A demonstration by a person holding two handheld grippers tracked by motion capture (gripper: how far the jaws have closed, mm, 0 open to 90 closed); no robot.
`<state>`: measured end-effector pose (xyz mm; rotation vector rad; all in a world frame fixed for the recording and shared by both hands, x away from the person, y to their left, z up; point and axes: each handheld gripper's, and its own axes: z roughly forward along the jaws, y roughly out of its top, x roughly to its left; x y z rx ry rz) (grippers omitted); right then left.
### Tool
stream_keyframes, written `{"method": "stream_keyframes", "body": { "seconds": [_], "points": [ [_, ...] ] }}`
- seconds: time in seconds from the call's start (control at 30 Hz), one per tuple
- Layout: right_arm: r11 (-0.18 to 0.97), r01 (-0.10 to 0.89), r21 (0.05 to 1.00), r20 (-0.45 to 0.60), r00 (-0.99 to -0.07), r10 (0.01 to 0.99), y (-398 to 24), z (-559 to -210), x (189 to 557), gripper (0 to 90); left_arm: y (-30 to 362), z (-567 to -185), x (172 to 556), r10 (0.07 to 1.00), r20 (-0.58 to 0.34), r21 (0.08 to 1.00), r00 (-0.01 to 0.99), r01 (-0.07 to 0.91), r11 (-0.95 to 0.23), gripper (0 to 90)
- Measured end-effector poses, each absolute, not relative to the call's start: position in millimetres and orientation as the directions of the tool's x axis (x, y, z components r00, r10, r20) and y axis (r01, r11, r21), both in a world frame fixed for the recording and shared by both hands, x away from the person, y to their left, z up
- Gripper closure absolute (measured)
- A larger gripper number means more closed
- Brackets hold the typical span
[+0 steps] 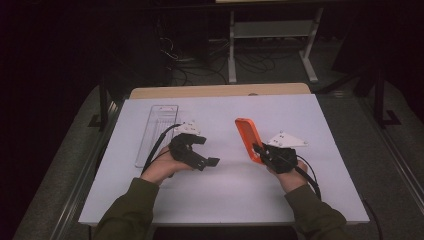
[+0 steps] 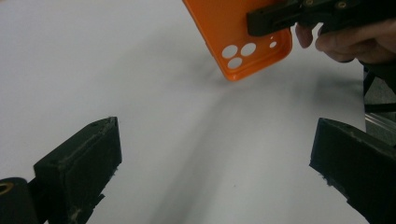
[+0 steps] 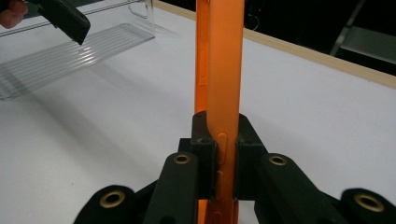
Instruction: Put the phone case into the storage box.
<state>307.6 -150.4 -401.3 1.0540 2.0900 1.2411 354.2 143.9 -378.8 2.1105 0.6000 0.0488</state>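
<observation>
The right gripper (image 1: 260, 150) has its jaws pressed together on the lower edge of an orange phone case (image 1: 248, 138), so the case stands out in front of that gripper, held on its edge above the white table (image 1: 225, 195). The left gripper (image 1: 207, 150) is well apart from the case, on its left side, with jaws wide open and nothing between them. The left gripper view shows the back of the case (image 2: 233, 28) with its round camera holes at one corner (these are hidden in the high view). The right gripper view shows the thin side of the case (image 3: 223, 70) with button cut-outs, and a clear plastic tray (image 3: 70, 51) behind. The long axis runs away from the person, leaning slightly to the left.
</observation>
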Motion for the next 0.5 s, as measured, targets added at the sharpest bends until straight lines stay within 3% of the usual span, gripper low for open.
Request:
{"method": "stream_keyframes", "body": {
  "seconds": [0.5],
  "points": [
    [0.306, 0.360, 0.881, -0.037, -0.593, 0.805, -138.3, -403.1, 303.8, 80.2, 140.0, -374.3, 357.0, 0.502, -0.205, 0.829, 0.840, 0.422, -0.367, 1.5]
  ]
}}
